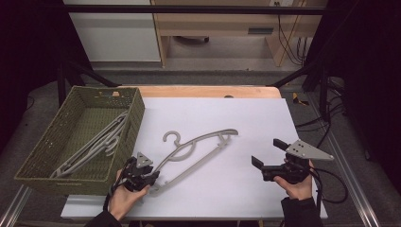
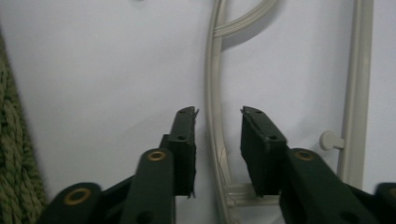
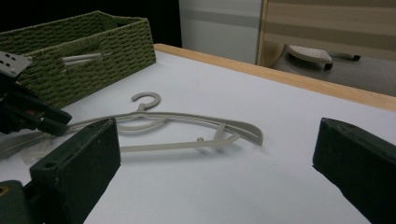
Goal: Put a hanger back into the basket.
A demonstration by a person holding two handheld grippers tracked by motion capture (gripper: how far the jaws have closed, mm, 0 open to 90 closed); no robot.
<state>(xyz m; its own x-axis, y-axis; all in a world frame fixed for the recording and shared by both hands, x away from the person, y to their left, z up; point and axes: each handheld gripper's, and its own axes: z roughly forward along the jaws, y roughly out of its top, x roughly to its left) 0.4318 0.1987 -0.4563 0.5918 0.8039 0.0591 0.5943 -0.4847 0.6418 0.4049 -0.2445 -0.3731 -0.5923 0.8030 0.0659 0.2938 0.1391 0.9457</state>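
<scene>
The white table top (image 1: 246, 123) is the largest surface; bare board lies open from its centre toward 3 o'clock and 12 o'clock. A woven green basket (image 1: 45, 156) overhangs the table's 9 o'clock edge and holds several grey hangers (image 1: 97, 142). Its near wall stands just beside the left gripper (image 1: 153, 178), limiting room on that side. One grey hanger (image 1: 198, 151) lies flat near the centre, hook toward 11 o'clock, its low end at 7 o'clock. The left gripper view shows what the high view cannot: the jaws straddle the hanger's curved arm (image 2: 214, 116), parted, with a gap on each side, nothing clamped. The right gripper (image 1: 268, 153) is held at 4 o'clock, well apart from the hanger, jaws spread wide and empty. Its own view shows the hanger resting flat and the basket wall (image 3: 93, 51) beyond.
</scene>
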